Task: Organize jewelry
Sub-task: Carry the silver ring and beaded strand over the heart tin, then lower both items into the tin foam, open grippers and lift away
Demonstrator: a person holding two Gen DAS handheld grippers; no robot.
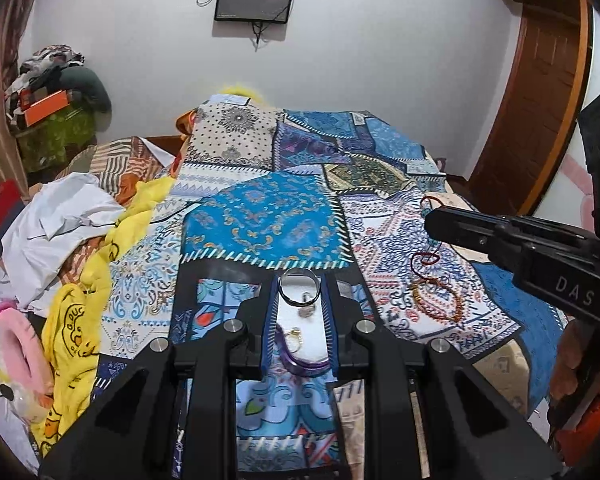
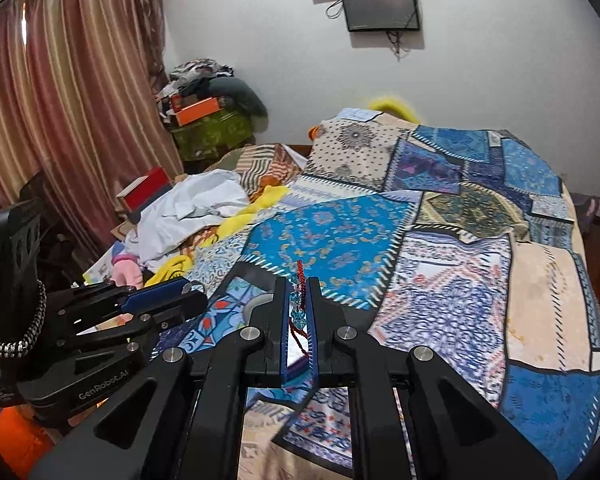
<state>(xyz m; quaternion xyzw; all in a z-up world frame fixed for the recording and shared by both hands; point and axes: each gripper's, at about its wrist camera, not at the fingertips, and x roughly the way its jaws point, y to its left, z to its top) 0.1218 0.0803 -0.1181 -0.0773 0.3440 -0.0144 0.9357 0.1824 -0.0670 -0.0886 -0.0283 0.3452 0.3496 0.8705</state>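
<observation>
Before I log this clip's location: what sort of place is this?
Most likely a bedroom: a bed under a patchwork quilt, curtains, a clothes pile.

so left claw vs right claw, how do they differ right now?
Left claw stands open around a white tray with a silver bangle; right claw is nearly shut, pinching a red cord bracelet with blue beads. Left grips nothing; right holds its item above the bed. Both have black arms and blue pads.
</observation>
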